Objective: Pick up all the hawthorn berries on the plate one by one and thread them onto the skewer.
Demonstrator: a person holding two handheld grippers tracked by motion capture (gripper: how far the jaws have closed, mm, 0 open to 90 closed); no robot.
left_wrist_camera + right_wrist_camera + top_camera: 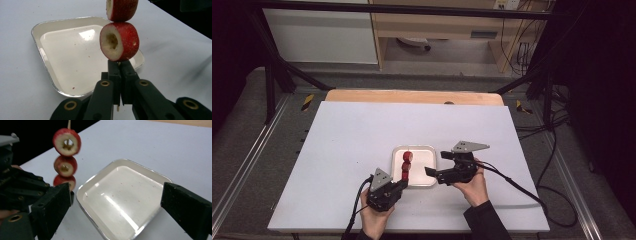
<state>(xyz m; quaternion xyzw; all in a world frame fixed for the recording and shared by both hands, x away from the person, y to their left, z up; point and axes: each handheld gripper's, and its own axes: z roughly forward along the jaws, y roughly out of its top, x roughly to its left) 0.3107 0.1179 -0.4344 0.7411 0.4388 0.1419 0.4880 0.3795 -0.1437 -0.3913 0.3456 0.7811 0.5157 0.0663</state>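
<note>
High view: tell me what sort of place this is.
Probably a lab or workshop recording bench: a white table inside a black frame, cables trailing on grey floor, and wooden shelving behind.

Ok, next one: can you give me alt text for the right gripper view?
Three cored red fruit pieces are stacked on a wooden skewer, held upright at left by the left gripper. The right gripper, jaws wide apart with nothing between them, frames a white square tray on the white table.
</note>
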